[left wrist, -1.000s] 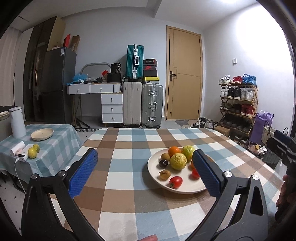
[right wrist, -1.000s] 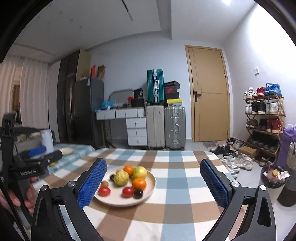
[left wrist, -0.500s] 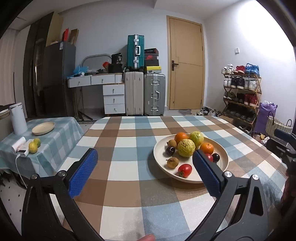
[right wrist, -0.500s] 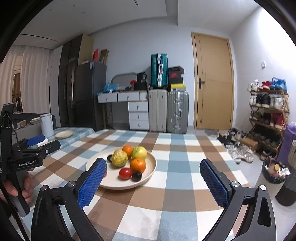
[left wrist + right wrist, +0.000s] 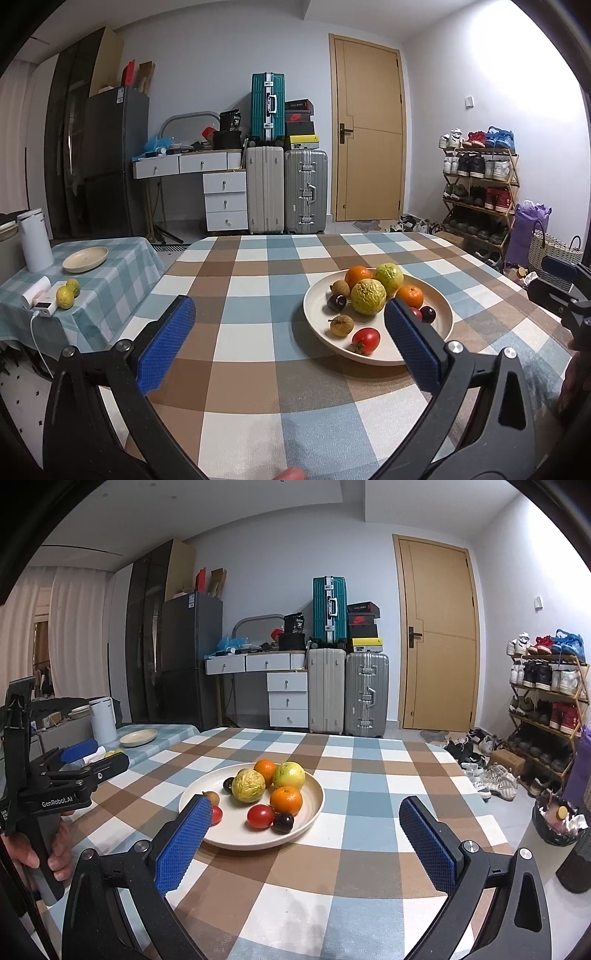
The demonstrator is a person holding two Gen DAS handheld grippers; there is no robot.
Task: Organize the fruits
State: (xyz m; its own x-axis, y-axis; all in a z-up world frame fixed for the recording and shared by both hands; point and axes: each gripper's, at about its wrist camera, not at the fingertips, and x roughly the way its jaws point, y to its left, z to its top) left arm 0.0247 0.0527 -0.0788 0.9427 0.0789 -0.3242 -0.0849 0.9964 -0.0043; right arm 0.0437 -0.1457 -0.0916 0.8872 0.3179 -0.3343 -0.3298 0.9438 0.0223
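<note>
The plate (image 5: 376, 356) of fruit sits on the checked surface (image 5: 258, 280), far of both grippers. It lies behind the left gripper's (image 5: 284, 347) right finger and the right gripper's (image 5: 301, 836) left finger. Only the left view shows two limes (image 5: 66, 293) on the side table (image 5: 110, 266). Both fingers pairs spread wide, holding nothing.

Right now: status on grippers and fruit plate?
Left gripper open, empty. Right gripper open, empty. Fruit plate full, untouched. Nothing blocking.
</note>
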